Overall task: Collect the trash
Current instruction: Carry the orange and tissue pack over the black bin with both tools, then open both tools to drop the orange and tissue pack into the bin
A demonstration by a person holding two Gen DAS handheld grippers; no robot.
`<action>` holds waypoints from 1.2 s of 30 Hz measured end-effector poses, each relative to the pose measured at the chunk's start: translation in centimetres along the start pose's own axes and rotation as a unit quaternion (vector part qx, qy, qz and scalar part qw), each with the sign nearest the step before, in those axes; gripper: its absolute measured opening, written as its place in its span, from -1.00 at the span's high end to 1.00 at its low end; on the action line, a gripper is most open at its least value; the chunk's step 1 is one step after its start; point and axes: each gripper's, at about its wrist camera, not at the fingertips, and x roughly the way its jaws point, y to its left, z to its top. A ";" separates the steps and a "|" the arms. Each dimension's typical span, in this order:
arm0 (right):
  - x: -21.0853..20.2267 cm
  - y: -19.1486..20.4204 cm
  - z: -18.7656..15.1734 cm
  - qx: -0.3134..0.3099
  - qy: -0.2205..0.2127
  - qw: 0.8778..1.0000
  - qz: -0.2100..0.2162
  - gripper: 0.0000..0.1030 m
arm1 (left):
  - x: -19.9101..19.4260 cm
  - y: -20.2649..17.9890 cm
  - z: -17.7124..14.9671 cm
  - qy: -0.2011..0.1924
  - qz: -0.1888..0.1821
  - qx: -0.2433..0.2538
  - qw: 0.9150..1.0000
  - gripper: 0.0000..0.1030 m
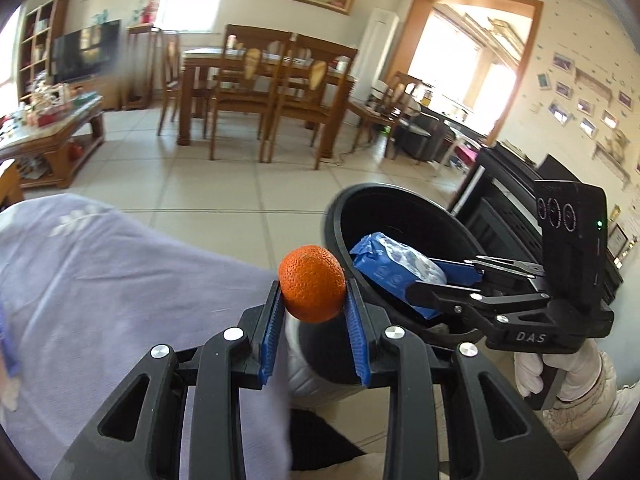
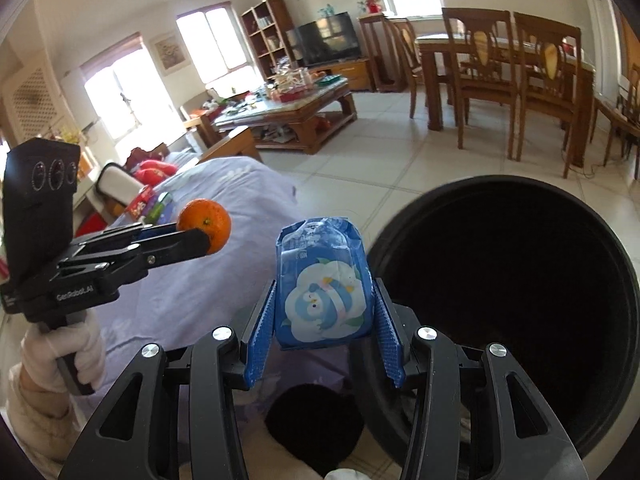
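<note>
Left gripper (image 1: 314, 300): jaws clamped on an orange (image 1: 312, 289), blue pads pressing its two sides, most of the fruit standing proud above the fingertips. Right gripper (image 2: 325, 312): jaws clamped on a blue packet (image 2: 322, 280) printed with a white and blue cartoon bird, pads against its left and right edges, its crumpled top rising past the fingertips. Bin (image 2: 508, 300): black, round, its mouth dark and nothing visible inside from the right wrist view; it sits just right of and beyond the right jaws, rim close to the right pad. In the left wrist view the bin (image 1: 400, 216) lies right of and beyond the left jaws, with the packet (image 1: 394, 270) over its opening and the orange just beside its near rim. Cloth (image 1: 120, 280): lilac, patterned, covering a surface left of and below both sets of jaws. Gloved hand (image 1: 560, 372): white glove on the right gripper's handle; another (image 2: 64, 356) on the left gripper's handle. Background, well beyond the jaws: tiled floor (image 1: 224, 184), dining table (image 1: 272, 68) with chairs, cluttered coffee table (image 2: 288, 108), television (image 2: 328, 38).
</note>
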 end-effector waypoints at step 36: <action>-1.9 -11.2 -5.0 0.066 0.018 0.995 -0.077 -0.04 | 9.3 -7.9 -0.3 0.081 -0.038 0.060 0.994 0.34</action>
